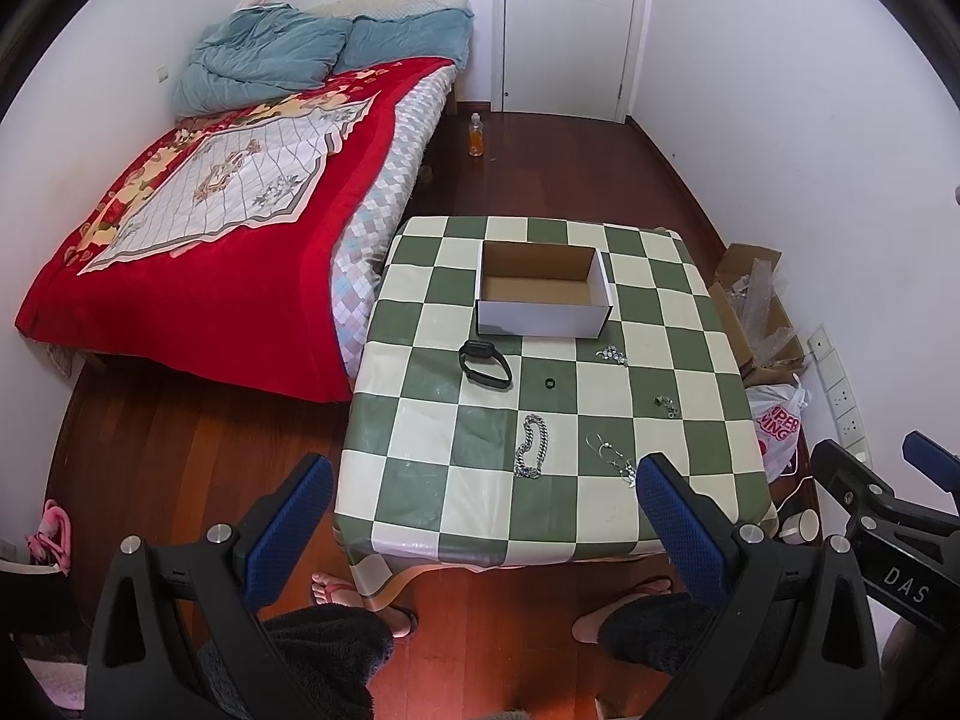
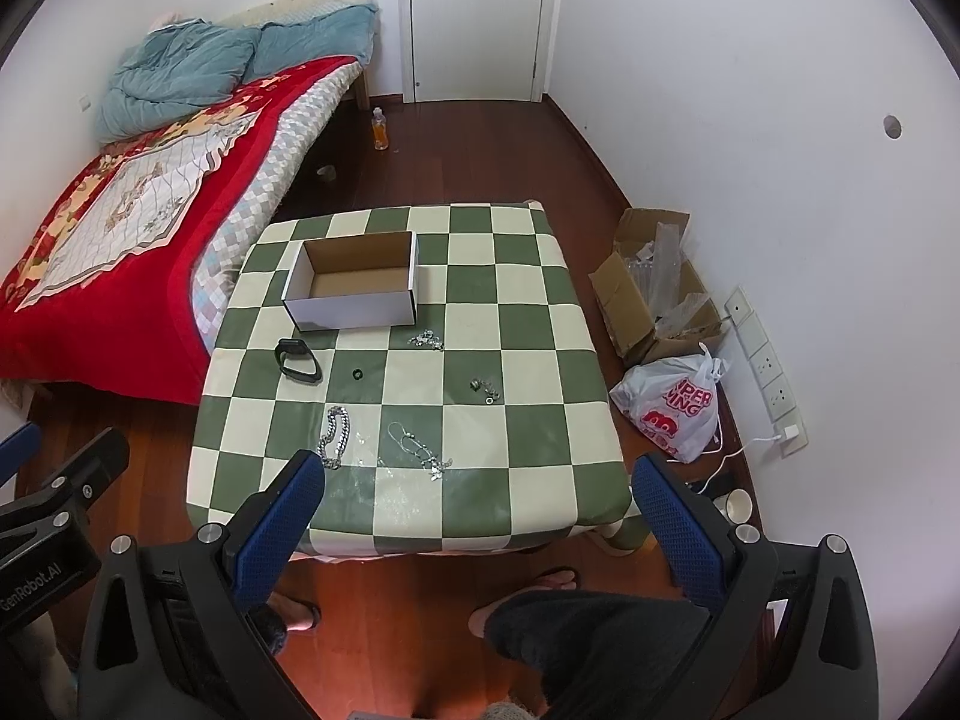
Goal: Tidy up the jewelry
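An open white cardboard box (image 1: 543, 289) (image 2: 354, 282) with nothing in it stands at the far side of a green-and-cream checked table (image 1: 690, 324) (image 2: 528, 324). In front of it lie a black wristband (image 1: 485, 363) (image 2: 296, 360), a small dark ring (image 1: 548, 384) (image 2: 357, 373), a chunky silver chain (image 1: 531, 445) (image 2: 333, 435), a thin necklace (image 1: 612, 456) (image 2: 417, 451) and two small silver clusters (image 1: 612, 355) (image 1: 666, 404) (image 2: 427, 340) (image 2: 485, 389). My left gripper (image 1: 485, 507) and right gripper (image 2: 479, 504) hang open above the table's near edge, holding nothing.
A bed with a red blanket (image 1: 204, 228) stands left of the table. On the wooden floor are an orange bottle (image 1: 476, 134), an open carton (image 2: 654, 282), a white plastic bag (image 2: 675, 405) and a cup (image 2: 737, 504). The person's sandalled feet (image 1: 354, 591) are below the table edge.
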`<state>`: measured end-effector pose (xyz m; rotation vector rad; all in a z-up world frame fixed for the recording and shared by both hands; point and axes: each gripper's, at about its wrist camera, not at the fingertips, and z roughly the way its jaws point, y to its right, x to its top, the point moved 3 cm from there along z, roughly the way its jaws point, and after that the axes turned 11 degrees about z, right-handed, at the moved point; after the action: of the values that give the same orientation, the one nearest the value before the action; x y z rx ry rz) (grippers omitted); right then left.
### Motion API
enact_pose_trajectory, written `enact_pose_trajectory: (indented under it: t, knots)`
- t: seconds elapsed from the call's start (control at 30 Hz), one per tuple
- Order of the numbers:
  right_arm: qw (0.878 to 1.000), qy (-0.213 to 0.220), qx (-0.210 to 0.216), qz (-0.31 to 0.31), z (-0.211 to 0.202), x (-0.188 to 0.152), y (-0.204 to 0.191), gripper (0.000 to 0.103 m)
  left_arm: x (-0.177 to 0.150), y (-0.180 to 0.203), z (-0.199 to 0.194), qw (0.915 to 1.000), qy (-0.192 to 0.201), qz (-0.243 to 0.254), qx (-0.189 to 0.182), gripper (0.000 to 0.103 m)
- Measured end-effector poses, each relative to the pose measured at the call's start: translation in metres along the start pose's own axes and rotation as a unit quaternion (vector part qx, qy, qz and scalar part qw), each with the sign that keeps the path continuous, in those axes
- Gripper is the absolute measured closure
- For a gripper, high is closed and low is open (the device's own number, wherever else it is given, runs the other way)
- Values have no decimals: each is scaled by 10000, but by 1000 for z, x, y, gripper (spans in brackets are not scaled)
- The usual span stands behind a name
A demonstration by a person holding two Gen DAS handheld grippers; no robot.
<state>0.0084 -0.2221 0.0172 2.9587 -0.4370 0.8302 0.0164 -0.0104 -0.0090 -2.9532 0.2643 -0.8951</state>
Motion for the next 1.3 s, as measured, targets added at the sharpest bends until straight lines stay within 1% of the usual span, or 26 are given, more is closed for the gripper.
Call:
enact_pose_trajectory:
  t: [0.53,0.77,1.03,1.17,1.3]
  knots:
    - [10000,34,40,20,-6,2,0,0,8,0,-5,10000,73,9,8,0]
    - [10000,40,70,40,-9,4,2,0,3,-3,-8,9999,152,13,18,0]
    - [9999,88,118,51,-13,3,3,0,2,-3,-6,9999,127,28,21,0]
    - [9999,9,109,63,-6,0,2,0,1,-3,15,9997,-27,141,214,0]
    - [9998,-188,51,92,21,-2,1,0,-5,-5,60,9972,-383,347,546,0]
